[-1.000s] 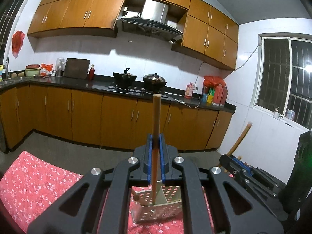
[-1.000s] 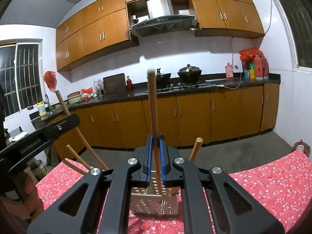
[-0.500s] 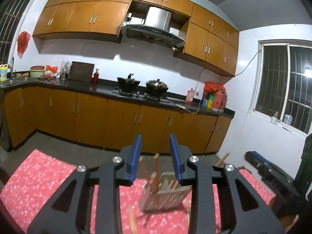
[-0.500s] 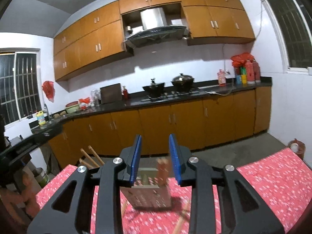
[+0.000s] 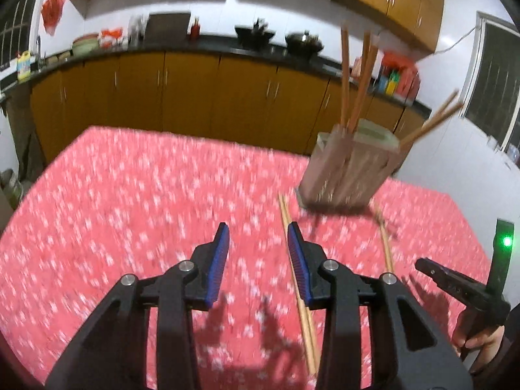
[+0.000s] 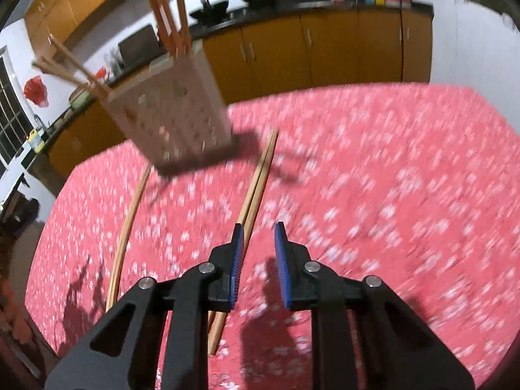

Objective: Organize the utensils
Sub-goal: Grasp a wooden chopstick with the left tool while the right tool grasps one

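Both tongs gape empty: several wooden chopsticks stand in the perforated beige holder [image 5: 349, 165] ahead, one pair [image 6: 256, 188] lies beside the right gripper [image 6: 258, 253], another pair [image 5: 297, 260] under the left gripper [image 5: 256, 253], still to load.

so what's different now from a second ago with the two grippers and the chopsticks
Both grippers let go of the chopsticks they held upright over the perforated holder, then tipped down toward the red floral cloth. The left gripper is open and empty, its jaws just opened; the right gripper is open and empty, its jaws just narrowing. Each now faces loose chopsticks on the cloth. The holder stays standing on the cloth.
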Motion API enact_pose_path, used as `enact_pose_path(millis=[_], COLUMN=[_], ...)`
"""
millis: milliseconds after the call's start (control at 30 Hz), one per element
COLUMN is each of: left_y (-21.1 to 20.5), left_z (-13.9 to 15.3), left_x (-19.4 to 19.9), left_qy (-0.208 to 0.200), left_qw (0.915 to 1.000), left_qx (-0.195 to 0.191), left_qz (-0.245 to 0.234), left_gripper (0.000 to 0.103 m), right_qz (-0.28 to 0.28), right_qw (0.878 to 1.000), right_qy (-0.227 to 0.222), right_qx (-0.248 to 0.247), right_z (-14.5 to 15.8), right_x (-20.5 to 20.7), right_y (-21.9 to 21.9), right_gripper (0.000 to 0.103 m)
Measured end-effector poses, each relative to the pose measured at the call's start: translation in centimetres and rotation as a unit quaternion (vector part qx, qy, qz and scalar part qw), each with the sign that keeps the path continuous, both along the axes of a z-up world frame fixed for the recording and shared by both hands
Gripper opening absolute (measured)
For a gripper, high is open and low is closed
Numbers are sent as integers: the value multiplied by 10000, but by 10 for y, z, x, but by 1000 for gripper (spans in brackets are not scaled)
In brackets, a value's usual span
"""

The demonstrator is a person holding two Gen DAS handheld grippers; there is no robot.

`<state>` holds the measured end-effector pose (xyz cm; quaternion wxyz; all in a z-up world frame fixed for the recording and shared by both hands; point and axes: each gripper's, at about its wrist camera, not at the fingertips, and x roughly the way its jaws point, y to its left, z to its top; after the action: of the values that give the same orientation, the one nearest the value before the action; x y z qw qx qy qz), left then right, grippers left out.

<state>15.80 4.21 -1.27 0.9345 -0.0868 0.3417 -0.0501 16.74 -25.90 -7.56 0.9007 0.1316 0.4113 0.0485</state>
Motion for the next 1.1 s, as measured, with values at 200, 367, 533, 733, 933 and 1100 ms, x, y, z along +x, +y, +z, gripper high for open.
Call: enact_pose_path(millis=[200, 367, 533, 733, 933, 1100], left_y=[-10, -19, -23, -31, -42, -47], left_z=[-31, -41, -52, -68, -78, -81], left_x=[1, 3, 4, 7, 7, 7], left_qy=[365, 532, 695, 935, 1069, 1081], left_qw=[9992, 9982, 9968, 9938, 9913, 9908], left_qx=[-21, 11, -57, -123, -107, -13], left_qz=[-156, -263, -392, -595, -760, -814], left_gripper=[37, 37, 37, 28, 22, 20], right_qz=[113, 113, -174, -430, -407, -392], right_qw=[9995, 9984, 9969, 9963, 9963, 9964], right_qy=[223, 184, 201, 181, 145, 128], right_qx=[-180, -522, -741, -715, -738, -734], right_z=[-19, -23, -23, -24, -24, -24], right_x=[9, 9, 11, 6, 3, 2], right_y=[20, 22, 9, -12, -13, -13], right_gripper=[20, 17, 8, 7, 7, 7])
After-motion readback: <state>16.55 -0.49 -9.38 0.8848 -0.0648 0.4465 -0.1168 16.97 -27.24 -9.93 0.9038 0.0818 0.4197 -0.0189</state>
